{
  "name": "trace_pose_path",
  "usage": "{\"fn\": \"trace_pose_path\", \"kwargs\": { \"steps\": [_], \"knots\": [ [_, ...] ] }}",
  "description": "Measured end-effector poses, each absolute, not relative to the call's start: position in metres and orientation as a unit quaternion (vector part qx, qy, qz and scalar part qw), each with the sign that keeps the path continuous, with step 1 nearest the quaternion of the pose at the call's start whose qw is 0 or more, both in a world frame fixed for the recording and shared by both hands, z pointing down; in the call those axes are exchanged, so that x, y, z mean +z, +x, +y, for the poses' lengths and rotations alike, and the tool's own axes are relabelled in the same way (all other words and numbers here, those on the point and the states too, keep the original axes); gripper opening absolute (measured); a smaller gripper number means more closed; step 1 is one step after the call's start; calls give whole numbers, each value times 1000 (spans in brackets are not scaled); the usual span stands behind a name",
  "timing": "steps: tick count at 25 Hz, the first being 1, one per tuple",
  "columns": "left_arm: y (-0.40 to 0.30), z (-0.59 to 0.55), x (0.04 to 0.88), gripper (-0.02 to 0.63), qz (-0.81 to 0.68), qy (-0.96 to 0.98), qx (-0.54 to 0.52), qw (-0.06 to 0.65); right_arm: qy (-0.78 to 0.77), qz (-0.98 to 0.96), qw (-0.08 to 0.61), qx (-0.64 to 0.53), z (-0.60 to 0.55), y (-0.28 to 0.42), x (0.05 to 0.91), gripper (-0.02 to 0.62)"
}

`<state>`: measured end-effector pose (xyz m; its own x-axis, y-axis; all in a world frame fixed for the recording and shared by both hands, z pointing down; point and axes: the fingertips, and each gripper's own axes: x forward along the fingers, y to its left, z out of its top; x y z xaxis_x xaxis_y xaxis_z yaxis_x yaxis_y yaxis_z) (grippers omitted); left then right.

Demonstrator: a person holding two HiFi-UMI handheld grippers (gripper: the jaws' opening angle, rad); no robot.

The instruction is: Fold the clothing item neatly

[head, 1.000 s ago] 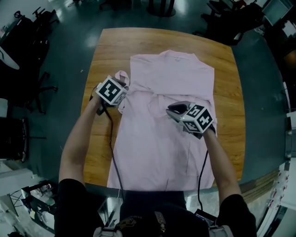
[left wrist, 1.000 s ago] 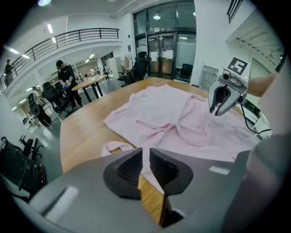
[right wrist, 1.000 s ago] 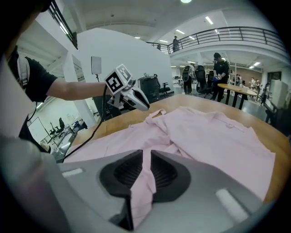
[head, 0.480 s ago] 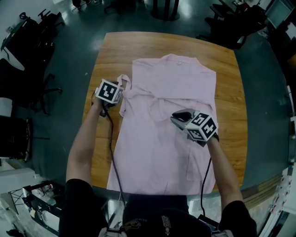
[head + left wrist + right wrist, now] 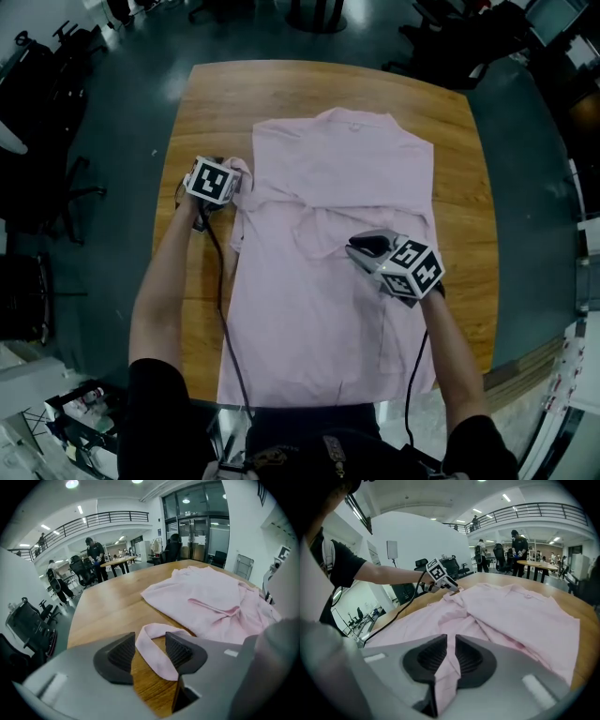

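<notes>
Pink shirt [image 5: 319, 309] is lying flat on the wooden table [image 5: 281, 89], collar at 12 o'clock. Left gripper [image 5: 151, 651], at the shirt's 10 o'clock, is opening its jaws. The sleeve [image 5: 153, 628] is lying slack between them, probably released and ready for folding. Right gripper [image 5: 449, 656] is pinching shirt fabric toward 3 o'clock. No containers showing.

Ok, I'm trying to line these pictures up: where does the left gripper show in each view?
Head view: the left gripper sits upper left, at the left edge of the pink shirt.
Left gripper view: its own jaws fill the bottom, opening, with the sleeve end lying between them.
Right gripper view: small, left of centre, at the shirt's far edge.
Shared landmark: the pink shirt.
</notes>
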<state>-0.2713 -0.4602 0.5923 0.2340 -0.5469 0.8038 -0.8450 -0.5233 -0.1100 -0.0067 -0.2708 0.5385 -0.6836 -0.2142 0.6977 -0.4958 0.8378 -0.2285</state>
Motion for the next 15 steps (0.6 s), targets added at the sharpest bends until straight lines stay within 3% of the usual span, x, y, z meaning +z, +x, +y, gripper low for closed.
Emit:
{"fn": "trace_pose_path", "kwargs": {
  "steps": [1, 2, 3, 7, 15],
  "knots": [
    [-272, -460, 596, 201, -451, 763, 423, 187, 201, -893, 345, 206, -271, -5, 539, 44],
    [-271, -458, 599, 143, -447, 762, 425, 197, 203, -892, 345, 207, -271, -4, 540, 44],
    [-270, -455, 600, 19, -444, 761, 426, 206, 204, -892, 346, 209, -271, -2, 540, 44],
    [-263, -446, 576, 20, -437, 770, 419, 201, 204, -893, 345, 204, -275, -1, 536, 44],
    [-234, -422, 446, 18, -464, 809, 331, 146, 178, -910, 329, 180, -266, -15, 512, 44]
  ]
}}
